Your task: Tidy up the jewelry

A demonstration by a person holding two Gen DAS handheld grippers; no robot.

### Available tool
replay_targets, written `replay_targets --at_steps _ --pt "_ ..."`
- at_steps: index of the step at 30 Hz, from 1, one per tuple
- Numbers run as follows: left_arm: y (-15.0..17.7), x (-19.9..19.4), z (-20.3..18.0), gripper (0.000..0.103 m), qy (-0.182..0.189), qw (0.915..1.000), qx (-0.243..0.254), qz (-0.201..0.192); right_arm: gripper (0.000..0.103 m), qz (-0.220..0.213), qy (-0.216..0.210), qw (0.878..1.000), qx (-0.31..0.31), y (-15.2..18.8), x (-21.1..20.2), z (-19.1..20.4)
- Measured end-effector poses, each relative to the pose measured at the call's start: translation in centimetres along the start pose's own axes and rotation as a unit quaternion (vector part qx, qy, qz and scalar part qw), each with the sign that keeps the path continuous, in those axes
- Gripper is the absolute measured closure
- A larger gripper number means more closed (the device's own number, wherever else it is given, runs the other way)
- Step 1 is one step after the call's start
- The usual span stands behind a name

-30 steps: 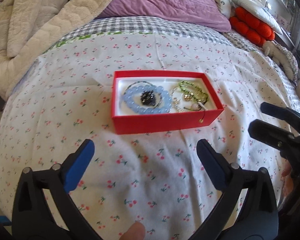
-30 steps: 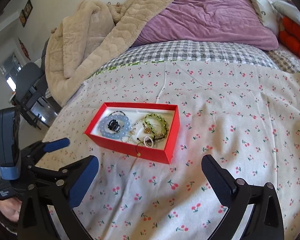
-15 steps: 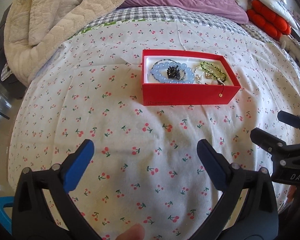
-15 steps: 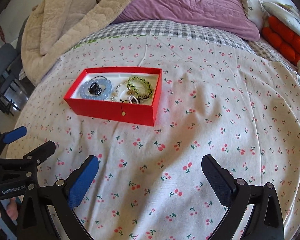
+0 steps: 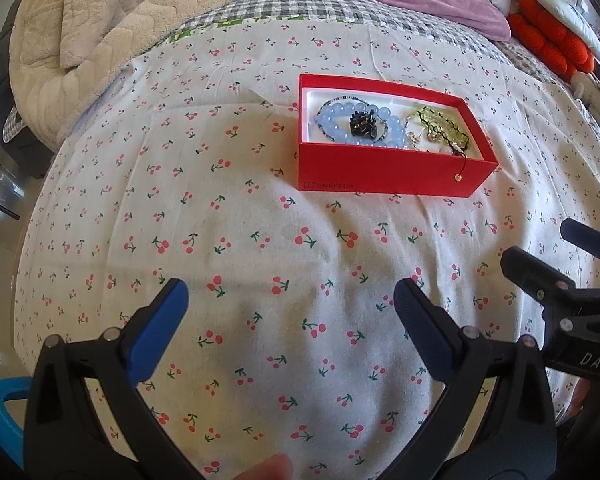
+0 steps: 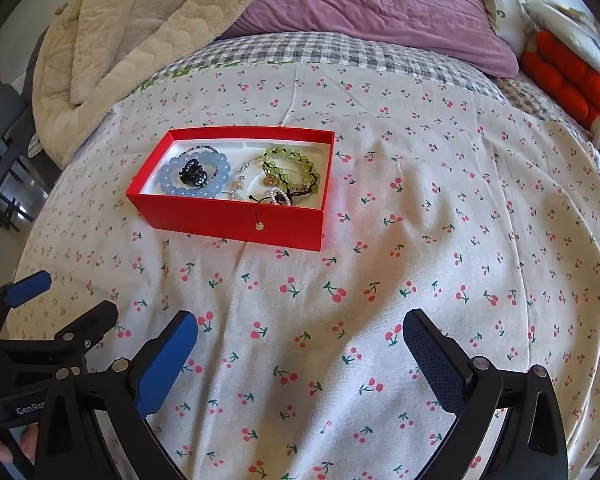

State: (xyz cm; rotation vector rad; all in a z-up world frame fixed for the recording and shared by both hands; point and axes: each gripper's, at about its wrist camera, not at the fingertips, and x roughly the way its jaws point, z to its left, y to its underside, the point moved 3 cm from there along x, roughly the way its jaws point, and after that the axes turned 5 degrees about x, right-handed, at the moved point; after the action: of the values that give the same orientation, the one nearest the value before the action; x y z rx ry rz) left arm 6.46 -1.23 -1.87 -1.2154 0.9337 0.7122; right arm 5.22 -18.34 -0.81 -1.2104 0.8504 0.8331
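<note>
Hovering low over cherry-print sheet [image 6: 440,216], well short of red box [image 6: 235,222]. Left gripper [image 5: 289,312] spread wide, holding nothing; right gripper [image 6: 300,338] likewise wide and empty. Blue bead bracelet [image 6: 193,176], black clip [image 6: 191,172] and green bracelet [image 6: 289,164] piled inside box, likely for sorting.

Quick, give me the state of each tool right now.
Left tool: open, holding nothing, above the cherry-print sheet.
Right tool: open, holding nothing, short of the red box.
</note>
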Motion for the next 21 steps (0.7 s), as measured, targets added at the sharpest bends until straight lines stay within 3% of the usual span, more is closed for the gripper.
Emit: replay_targets --at_steps 21 --pt "0.02 0.25 -0.33 0.001 0.001 1.0000 0.006 0.003 0.000 0.007 -0.004 1.000 0.002 0.24 0.18 -0.06"
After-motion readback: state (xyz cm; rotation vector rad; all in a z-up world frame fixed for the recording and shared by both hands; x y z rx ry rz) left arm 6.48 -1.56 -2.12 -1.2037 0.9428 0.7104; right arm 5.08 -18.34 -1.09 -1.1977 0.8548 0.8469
